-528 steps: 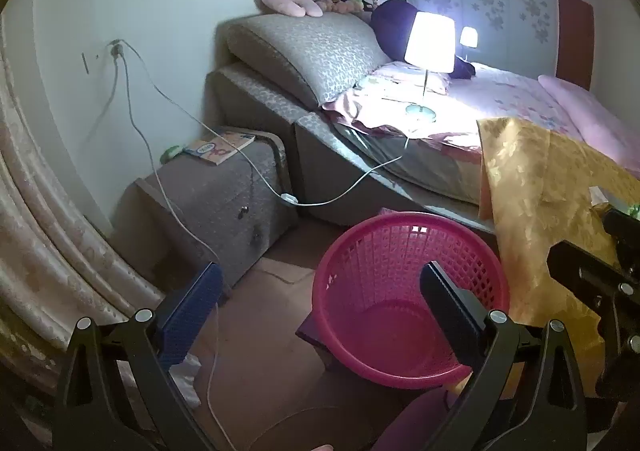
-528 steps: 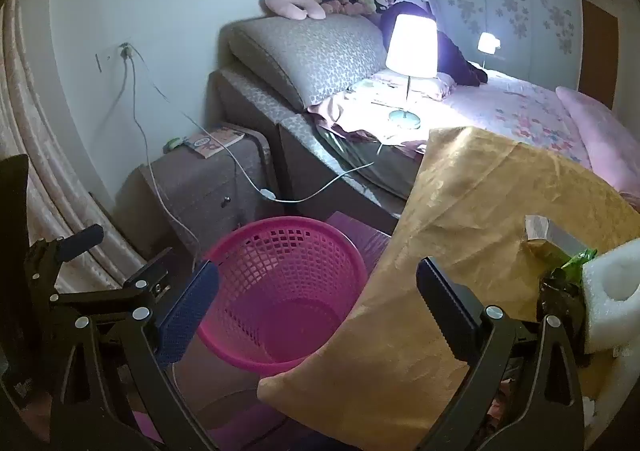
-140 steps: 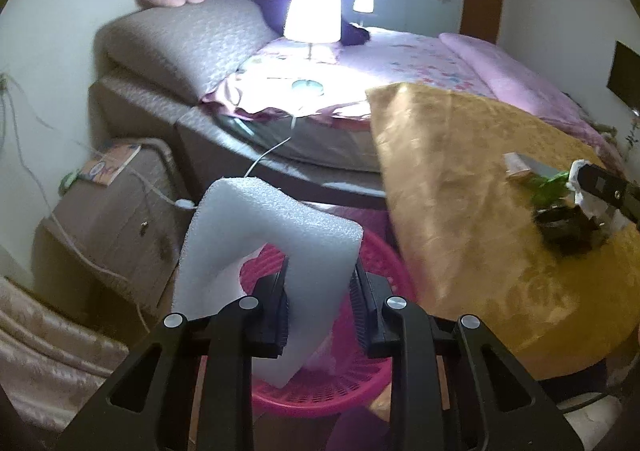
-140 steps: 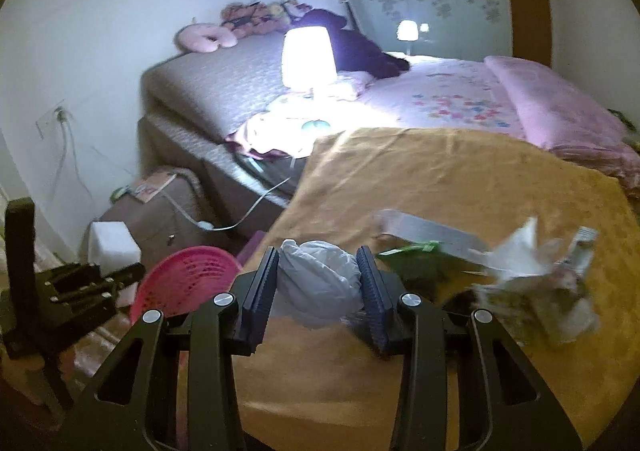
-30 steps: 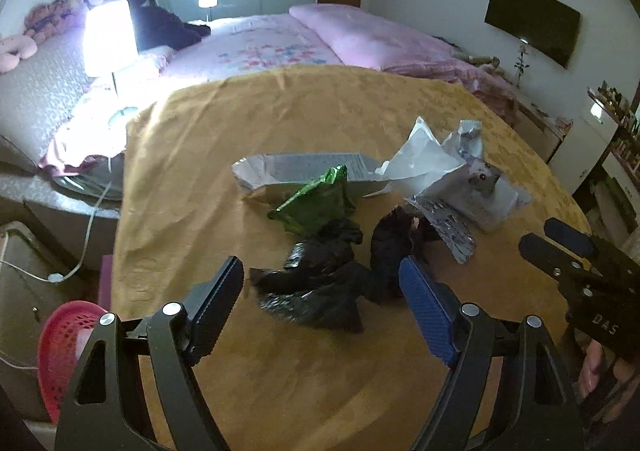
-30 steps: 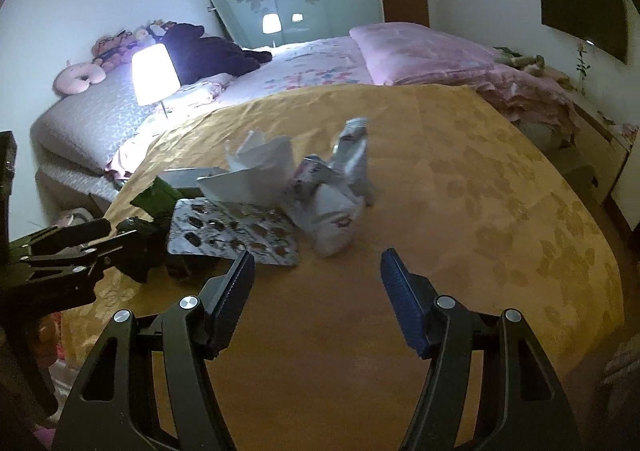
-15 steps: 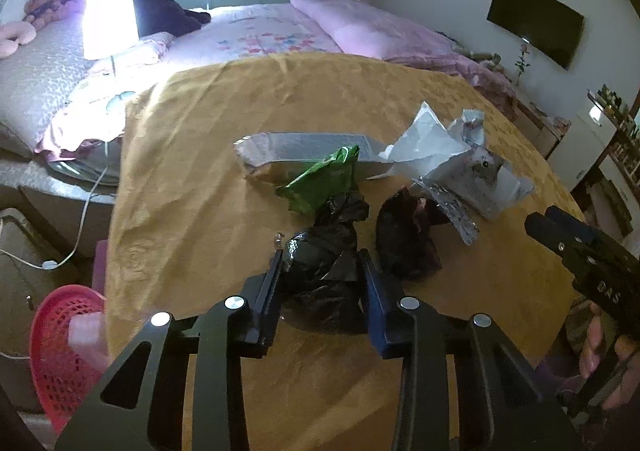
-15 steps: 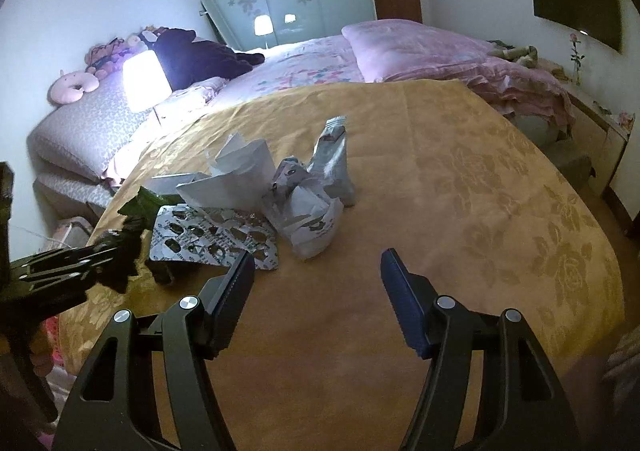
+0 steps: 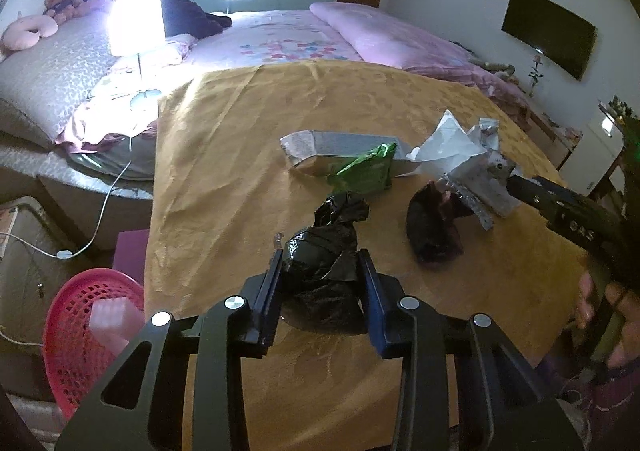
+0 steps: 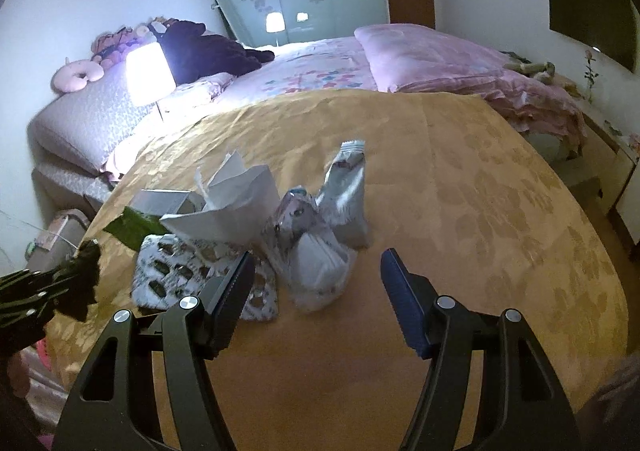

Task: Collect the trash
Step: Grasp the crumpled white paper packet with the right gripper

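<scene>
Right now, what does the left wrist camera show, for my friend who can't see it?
The left gripper is shut on a crumpled black plastic bag on a gold tablecloth. More trash lies beyond: a green wrapper and white paper. A pink basket sits low on the left.

The only legible lettering sits at the right edge of the left wrist view: pale capitals reading "DAS" on the black arm of the right tongs [image 9: 576, 229], seen tilted along the arm. Fine print covers the torn end of a grey carton [image 9: 304, 145] lying on the tabletop [image 9: 224, 179] at centre frame, and markings dot the crumpled silver wrapper [image 10: 348, 187] in the right wrist view; both are too small and blurred to read.
</scene>
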A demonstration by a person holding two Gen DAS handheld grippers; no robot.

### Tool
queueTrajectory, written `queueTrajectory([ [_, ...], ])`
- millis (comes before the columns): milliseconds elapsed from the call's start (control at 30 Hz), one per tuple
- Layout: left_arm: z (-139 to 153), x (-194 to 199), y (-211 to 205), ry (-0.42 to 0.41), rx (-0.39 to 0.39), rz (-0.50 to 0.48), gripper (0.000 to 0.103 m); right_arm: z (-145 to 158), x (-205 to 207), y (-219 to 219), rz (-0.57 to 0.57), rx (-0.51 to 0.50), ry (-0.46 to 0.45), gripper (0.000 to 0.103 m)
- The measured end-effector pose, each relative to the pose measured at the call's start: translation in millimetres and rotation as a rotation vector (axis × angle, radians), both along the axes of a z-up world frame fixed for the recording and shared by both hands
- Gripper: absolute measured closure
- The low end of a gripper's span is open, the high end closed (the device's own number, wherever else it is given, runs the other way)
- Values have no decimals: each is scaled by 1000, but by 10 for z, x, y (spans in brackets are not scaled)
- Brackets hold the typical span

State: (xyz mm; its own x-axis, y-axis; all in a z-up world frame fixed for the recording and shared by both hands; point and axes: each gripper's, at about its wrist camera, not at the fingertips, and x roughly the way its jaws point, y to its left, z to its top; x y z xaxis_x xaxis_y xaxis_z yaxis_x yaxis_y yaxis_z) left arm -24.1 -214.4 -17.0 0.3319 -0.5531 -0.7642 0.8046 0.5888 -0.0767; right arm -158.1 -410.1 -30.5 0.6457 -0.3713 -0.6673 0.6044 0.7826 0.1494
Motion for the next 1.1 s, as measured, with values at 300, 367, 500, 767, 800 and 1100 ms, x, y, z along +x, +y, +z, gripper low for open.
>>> queueTrajectory([
  [300, -4, 41, 96, 0, -1, 24, 69, -96, 221, -22, 30, 20, 30, 52],
  [367, -9, 56, 114, 4, 1, 29, 69, -111, 235, -11, 33, 24, 35, 57],
  [500, -29, 71, 159, 12, 2, 40, 69, -134, 234, 5, 37, 38, 39, 67],
  [767, -33, 86, 222, 11, -1, 51, 69, -77, 131, 61, 32, 52, 19, 73],
  [800, -29, 88, 230, 10, -2, 53, 69, -68, 113, 55, 29, 53, 15, 73],
  [1100, 65, 115, 329, -16, -14, 72, 69, 170, -83, 63, -1, 34, -50, 73],
])
